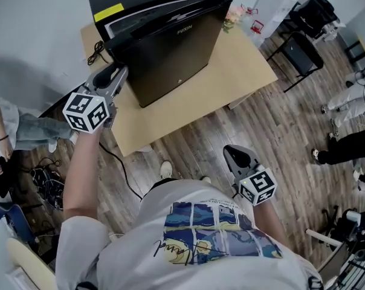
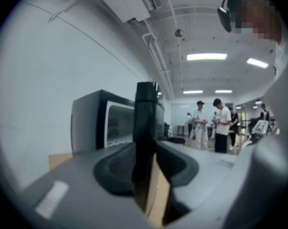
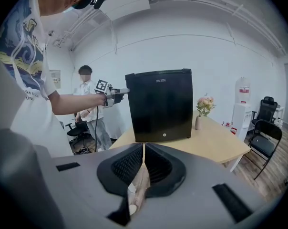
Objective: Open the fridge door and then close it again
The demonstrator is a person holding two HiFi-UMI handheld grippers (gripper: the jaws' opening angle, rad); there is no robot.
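A black mini fridge (image 1: 170,47) (image 3: 160,106) (image 2: 87,123) stands on a light wooden table (image 1: 243,65) (image 3: 206,142). A pale strip shows along the door's top edge in the head view, so the door looks slightly ajar. My left gripper (image 1: 119,72) (image 2: 146,109) (image 3: 126,90) is raised at the fridge's upper left front corner, jaws pressed together. I cannot tell whether it touches the door. My right gripper (image 1: 234,153) (image 3: 143,149) hangs low by my waist, away from the table, shut and empty.
A vase of flowers (image 1: 232,17) (image 3: 201,111) stands on the table right of the fridge. A white water dispenser (image 1: 273,5) and black chairs (image 1: 300,53) are beyond. People stand at the right (image 1: 352,144) and left (image 1: 7,132). A cable (image 1: 98,50) trails off the table.
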